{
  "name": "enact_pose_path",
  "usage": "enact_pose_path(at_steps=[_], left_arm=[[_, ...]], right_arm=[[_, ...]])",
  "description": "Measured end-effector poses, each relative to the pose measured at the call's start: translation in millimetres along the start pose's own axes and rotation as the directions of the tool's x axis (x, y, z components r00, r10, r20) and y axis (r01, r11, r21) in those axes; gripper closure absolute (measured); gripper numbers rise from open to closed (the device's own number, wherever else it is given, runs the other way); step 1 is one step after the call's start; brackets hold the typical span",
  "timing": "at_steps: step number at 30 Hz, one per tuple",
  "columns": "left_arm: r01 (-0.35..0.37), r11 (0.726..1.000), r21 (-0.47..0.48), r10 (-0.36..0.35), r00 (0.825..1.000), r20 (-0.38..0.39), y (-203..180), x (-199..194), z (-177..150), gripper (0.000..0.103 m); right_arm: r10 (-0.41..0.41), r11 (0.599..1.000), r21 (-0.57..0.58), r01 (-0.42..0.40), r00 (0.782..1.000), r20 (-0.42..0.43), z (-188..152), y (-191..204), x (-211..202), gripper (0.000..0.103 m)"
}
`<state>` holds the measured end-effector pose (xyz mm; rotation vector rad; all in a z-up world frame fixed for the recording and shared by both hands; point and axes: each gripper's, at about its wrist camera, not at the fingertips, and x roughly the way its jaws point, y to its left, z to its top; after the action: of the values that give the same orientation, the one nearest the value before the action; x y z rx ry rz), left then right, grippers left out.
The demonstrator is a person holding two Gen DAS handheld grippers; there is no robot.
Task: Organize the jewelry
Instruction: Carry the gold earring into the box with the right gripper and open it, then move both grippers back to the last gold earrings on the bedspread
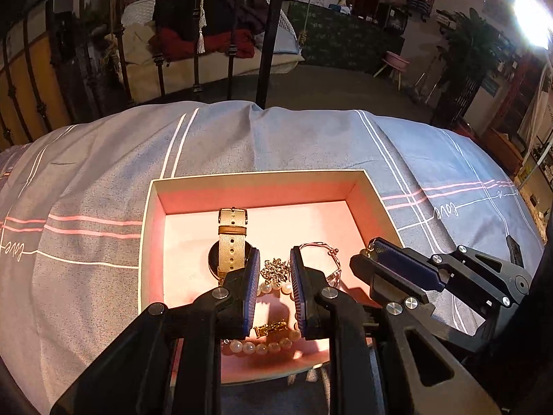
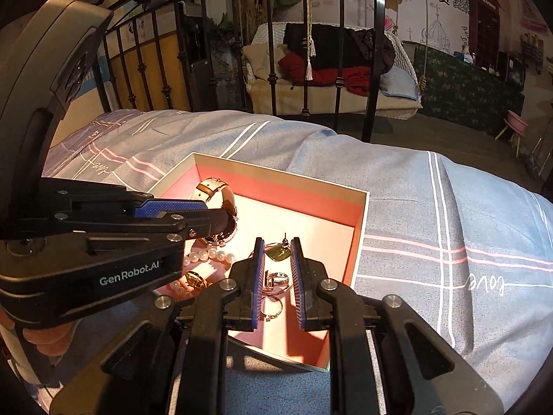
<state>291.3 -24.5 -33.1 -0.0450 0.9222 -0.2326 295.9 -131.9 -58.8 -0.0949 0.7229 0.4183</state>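
Left wrist view: the left gripper (image 1: 274, 283) reaches forward and down into an open box (image 1: 255, 177) with a pink lining, which sits on a grey striped bedspread (image 1: 103, 180). Its blue-padded jaws stand a moderate gap apart and clasp nothing; a sparkling flower-shaped brooch (image 1: 275, 270) and a pearl strand (image 1: 262, 345) with a gold clasp (image 1: 270, 328) lie on the box floor in the gap. A watch (image 1: 231, 242) with a beige strap lies just left of the left jaw, and a thin rose-gold bangle (image 1: 326, 259) just right of the right one. The right gripper (image 1: 371, 254) slants in from the right over the box's right wall.

Right wrist view: the right gripper (image 2: 277, 269) angles down over the box's near right part, jaws partly open and empty. Between them lie a dark green earring (image 2: 278, 253), rings (image 2: 276, 278) and a thin hoop (image 2: 271, 306). The left gripper (image 2: 221, 219) crosses from the left, its tips beside the watch (image 2: 217, 190); the pearls (image 2: 207, 255) lie below it.
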Motion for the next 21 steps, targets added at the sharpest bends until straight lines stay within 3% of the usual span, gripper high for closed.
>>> enact_pose_path(at_steps=[14, 16, 17, 18, 19, 21], left_arm=[[-0.022, 1.000, -0.002, 0.022, 1.000, 0.006, 1, -1, 3, 0.085], [-0.036, 0.999, -0.003, 0.036, 0.999, 0.018, 1, -5, 3, 0.079], [-0.039, 0.999, -0.004, 0.039, 0.999, 0.021, 1, -8, 3, 0.075], [-0.039, 0.999, -0.009, 0.040, 0.999, 0.023, 2, -11, 3, 0.063], [-0.036, 0.999, -0.017, 0.037, 0.999, 0.030, 3, -15, 3, 0.051], [-0.036, 0.999, -0.031, 0.038, 0.998, 0.057, 5, -27, 3, 0.045]], right_arm=[[0.010, 1.000, -0.007, -0.010, 1.000, -0.014, 0, 0, 0, 0.087], [0.002, 1.000, -0.011, -0.002, 1.000, -0.008, 0, 1, -3, 0.085], [0.000, 1.000, -0.009, 0.000, 1.000, -0.002, 0, 2, -5, 0.074], [-0.007, 1.000, -0.004, 0.007, 1.000, 0.011, 0, 2, -9, 0.054], [-0.014, 1.000, -0.003, 0.014, 1.000, 0.028, -1, 2, -14, 0.046], [-0.017, 1.000, 0.001, 0.017, 0.999, 0.038, -1, 3, -22, 0.042]])
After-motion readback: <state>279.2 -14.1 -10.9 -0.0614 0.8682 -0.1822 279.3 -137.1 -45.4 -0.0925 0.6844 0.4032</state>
